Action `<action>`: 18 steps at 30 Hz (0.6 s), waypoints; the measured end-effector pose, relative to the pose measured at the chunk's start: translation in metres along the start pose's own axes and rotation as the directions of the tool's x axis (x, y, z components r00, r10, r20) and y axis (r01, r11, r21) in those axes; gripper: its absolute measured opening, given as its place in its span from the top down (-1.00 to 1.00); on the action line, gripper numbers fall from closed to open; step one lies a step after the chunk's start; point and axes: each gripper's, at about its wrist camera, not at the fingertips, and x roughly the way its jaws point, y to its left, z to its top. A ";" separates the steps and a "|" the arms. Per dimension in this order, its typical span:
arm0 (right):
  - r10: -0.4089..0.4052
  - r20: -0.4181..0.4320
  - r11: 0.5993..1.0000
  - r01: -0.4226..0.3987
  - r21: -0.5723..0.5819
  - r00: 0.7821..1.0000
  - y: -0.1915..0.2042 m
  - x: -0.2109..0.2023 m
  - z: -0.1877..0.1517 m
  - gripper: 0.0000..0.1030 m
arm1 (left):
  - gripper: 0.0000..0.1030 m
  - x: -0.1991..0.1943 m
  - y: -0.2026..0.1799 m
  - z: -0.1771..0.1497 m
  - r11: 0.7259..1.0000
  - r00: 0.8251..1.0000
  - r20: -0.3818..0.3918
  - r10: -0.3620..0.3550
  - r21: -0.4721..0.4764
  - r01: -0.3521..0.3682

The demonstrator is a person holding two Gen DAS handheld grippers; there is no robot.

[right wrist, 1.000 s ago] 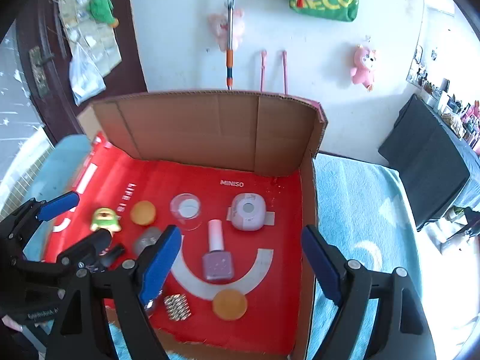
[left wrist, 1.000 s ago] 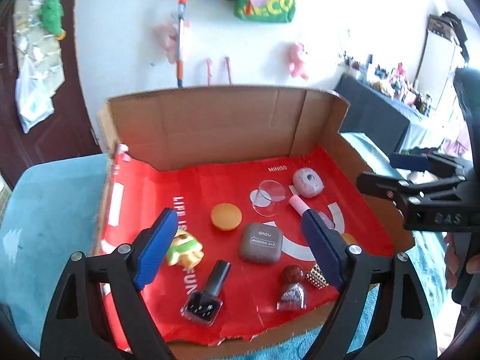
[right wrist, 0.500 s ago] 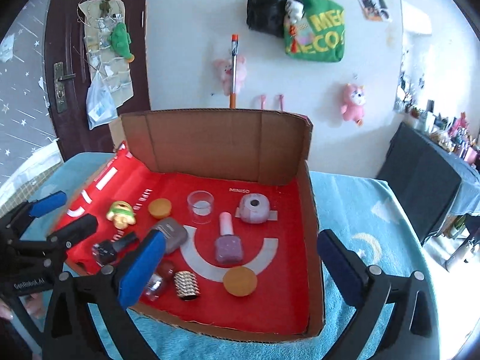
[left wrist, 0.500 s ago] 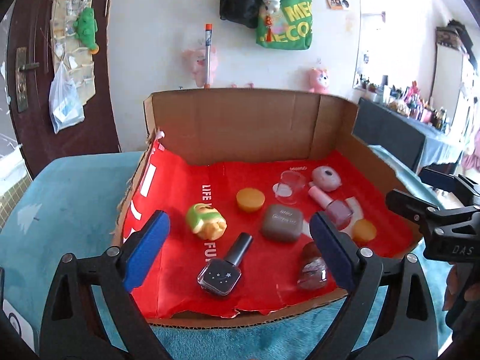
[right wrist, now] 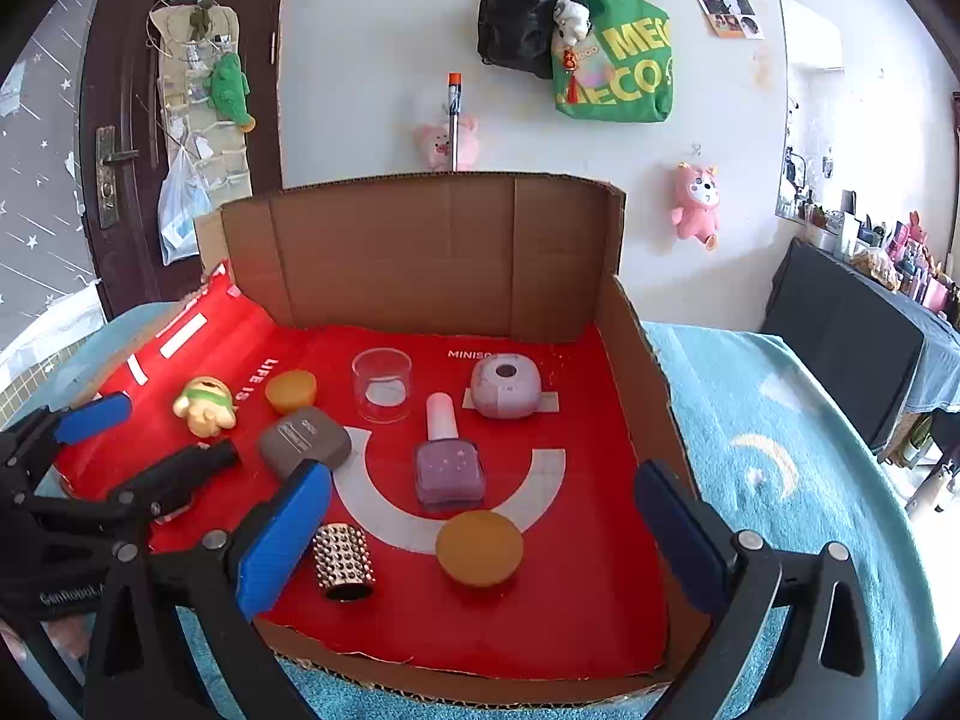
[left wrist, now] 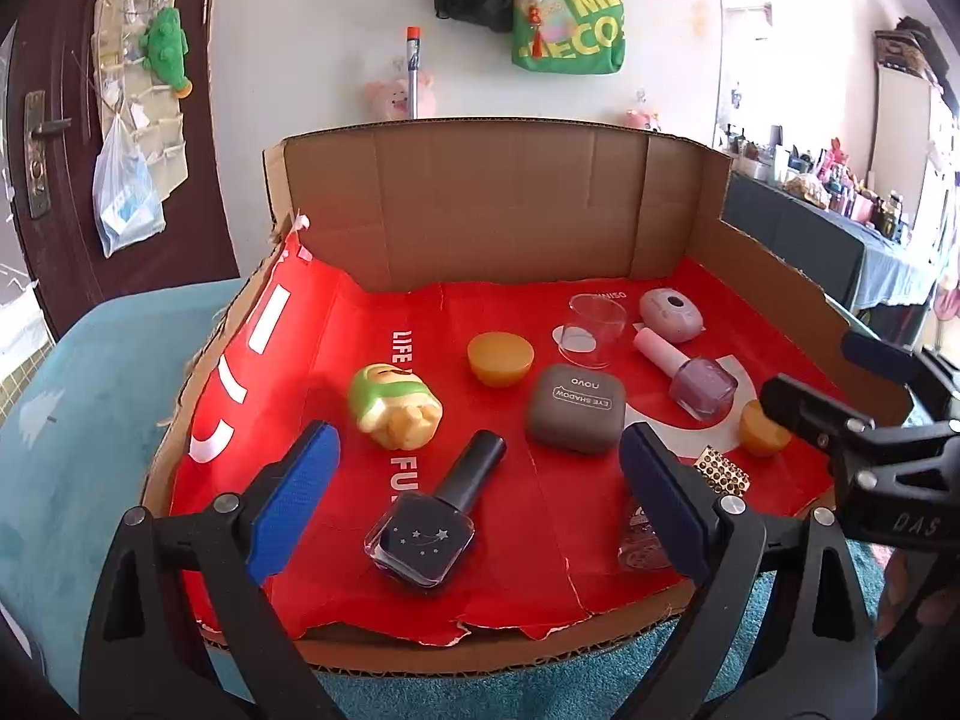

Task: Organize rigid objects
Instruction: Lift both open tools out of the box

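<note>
A cardboard box (left wrist: 498,210) (right wrist: 420,252) lined with red paper holds several small items. A black nail polish bottle (left wrist: 432,516) lies between my open left gripper's (left wrist: 480,492) fingers, near the front edge. Behind it are a green-yellow toy (left wrist: 393,405), a grey eyeshadow case (left wrist: 576,408), an orange cap (left wrist: 501,357) and a clear cup (left wrist: 594,321). My right gripper (right wrist: 474,540) is open and empty at the box's front right, over a second orange cap (right wrist: 479,547). A studded gold cylinder (right wrist: 343,561) and a lilac polish bottle (right wrist: 447,456) lie close by.
A lilac round case (right wrist: 505,385) sits near the back wall. The box rests on a teal cloth (right wrist: 768,450). A dark covered table (right wrist: 858,336) stands to the right. A door (left wrist: 36,120) and hanging bags (right wrist: 606,54) are on the wall behind.
Both grippers have pulled back and levelled out from a steep downward view of the box; the items have not moved. Both stay open.
</note>
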 end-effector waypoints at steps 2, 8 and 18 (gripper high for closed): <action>-0.005 -0.003 1.000 0.005 -0.008 1.000 0.003 0.001 -0.001 -1.00 | -0.85 0.000 0.000 -0.001 1.000 1.000 -0.008 0.009 0.001 -0.009; -0.005 -0.012 1.000 0.004 -0.009 1.000 0.003 0.004 -0.004 -1.00 | -0.86 0.000 0.002 -0.003 1.000 1.000 -0.014 0.026 -0.008 -0.026; -0.038 -0.025 0.999 0.038 -0.031 0.999 0.006 0.007 -0.005 -1.00 | -0.85 0.003 0.009 -0.004 0.999 0.999 -0.043 0.024 -0.026 -0.025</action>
